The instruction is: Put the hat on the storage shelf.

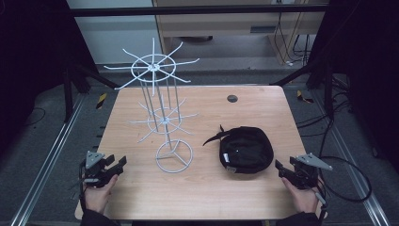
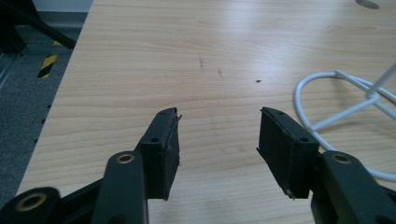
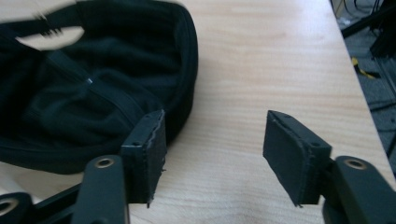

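Your left gripper (image 1: 121,163) at 7 o'clock and right gripper (image 1: 278,165) at 5 o'clock both stand wide, holding nothing, low over the wooden table (image 1: 211,188). The bag (image 1: 245,149) lies just beside your right gripper, the rack (image 1: 162,110) stands left of it; grey floor and dark frame posts surround you

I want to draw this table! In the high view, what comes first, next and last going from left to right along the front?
left gripper → white wire rack → black bag → right gripper
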Motion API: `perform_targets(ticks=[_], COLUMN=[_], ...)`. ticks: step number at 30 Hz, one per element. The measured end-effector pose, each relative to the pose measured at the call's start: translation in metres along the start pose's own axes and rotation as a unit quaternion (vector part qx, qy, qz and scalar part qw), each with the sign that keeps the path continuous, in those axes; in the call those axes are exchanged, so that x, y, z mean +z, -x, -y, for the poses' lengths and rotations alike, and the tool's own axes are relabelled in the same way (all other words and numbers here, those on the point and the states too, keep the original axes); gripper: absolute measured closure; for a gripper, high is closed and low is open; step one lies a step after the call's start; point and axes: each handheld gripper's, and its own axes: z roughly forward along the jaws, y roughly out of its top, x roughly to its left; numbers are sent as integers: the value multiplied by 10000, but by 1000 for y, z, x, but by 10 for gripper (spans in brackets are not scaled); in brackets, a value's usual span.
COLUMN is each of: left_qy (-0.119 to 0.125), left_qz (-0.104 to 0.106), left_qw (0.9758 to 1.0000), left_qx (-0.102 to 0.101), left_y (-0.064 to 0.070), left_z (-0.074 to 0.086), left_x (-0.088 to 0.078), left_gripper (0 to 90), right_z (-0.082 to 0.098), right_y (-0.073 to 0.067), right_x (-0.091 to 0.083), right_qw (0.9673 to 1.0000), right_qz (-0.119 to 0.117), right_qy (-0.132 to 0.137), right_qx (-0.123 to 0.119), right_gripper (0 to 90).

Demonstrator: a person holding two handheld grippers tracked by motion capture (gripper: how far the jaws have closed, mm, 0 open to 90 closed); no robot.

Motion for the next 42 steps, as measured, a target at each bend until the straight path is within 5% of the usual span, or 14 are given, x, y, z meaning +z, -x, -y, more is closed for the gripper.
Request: perform_targets(ticks=[7,13,23,42], left_qy=[-74,-99,-96,-53], left_qz=[341,546,824,1456], left_qw=[9993,9982,9951,9828], left_qx=[141,221,531,1139], left_y=[25,40,72,148], left_z=[0,0,-4,-14], left_x=[-3,-2,2,16], left_gripper=[501,488,461,456], right_z=[-6,-12,-30,-59], right_y=[-2,-8,-19,-23], right_x=[-12,-13,-6,8], right_qw=[9992,9985,9967,9947], right_qz=[-236,-438,-596,-795], right_qy=[318,324,308,427], right_qx=[29,-2,-457,-500], right_gripper=[425,421,439,461])
